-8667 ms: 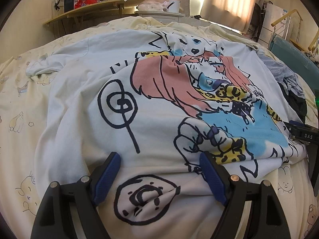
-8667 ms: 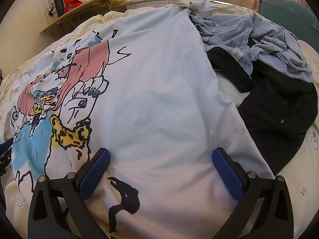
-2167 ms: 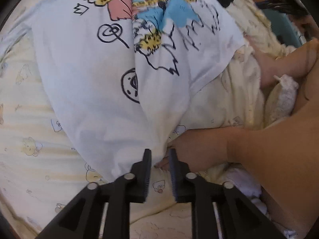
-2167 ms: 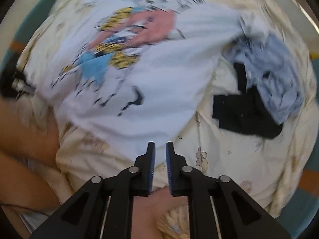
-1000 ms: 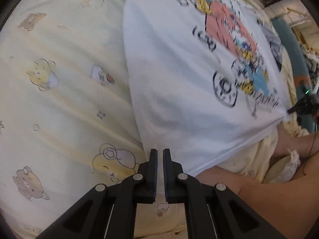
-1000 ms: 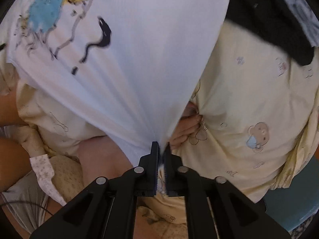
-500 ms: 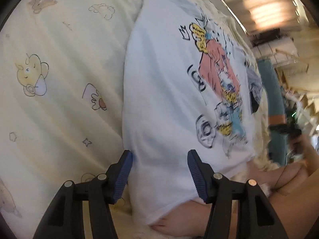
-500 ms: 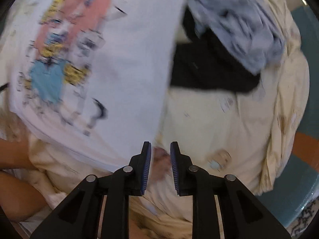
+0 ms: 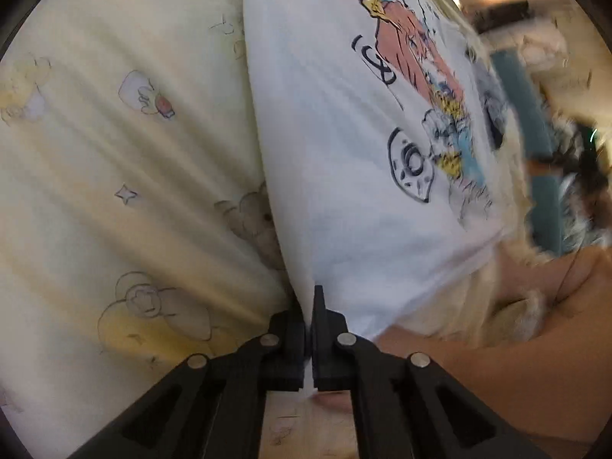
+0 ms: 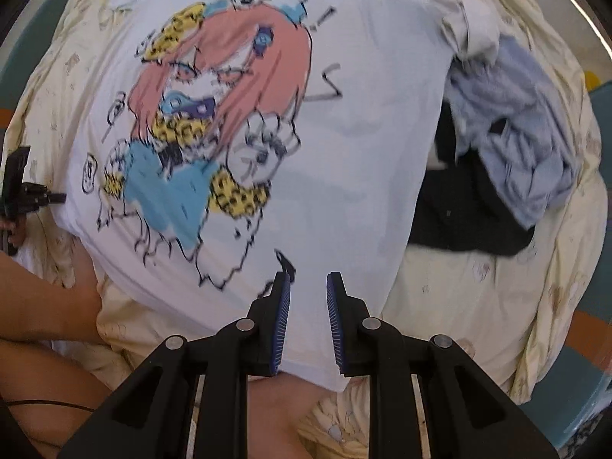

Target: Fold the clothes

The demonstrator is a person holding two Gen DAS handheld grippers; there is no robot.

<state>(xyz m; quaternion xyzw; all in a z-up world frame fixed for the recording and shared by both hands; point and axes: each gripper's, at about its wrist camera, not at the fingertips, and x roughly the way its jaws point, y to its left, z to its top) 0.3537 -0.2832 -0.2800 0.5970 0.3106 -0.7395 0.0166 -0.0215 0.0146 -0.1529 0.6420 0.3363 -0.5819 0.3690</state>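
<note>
Garments (image 10: 508, 176) beside T-shirt (image 10: 344, 122)

Yellow cartoon-print bedsheet (image 9: 114, 160); teal mat (image 10: 596, 375) beyond.

Warm, soft daylight with faint shadows. Both fisheye views bend strongly, with dark corners. Motion blur smears the left view's right side and the shirt (image 10: 344, 122) print.

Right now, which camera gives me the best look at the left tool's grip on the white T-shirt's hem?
The left wrist view: the left tool is shut on the white T-shirt at its hem corner, cloth pinched between the pads. The right wrist view shows the left tool only small at the shirt's far edge, its grip hidden.
</note>
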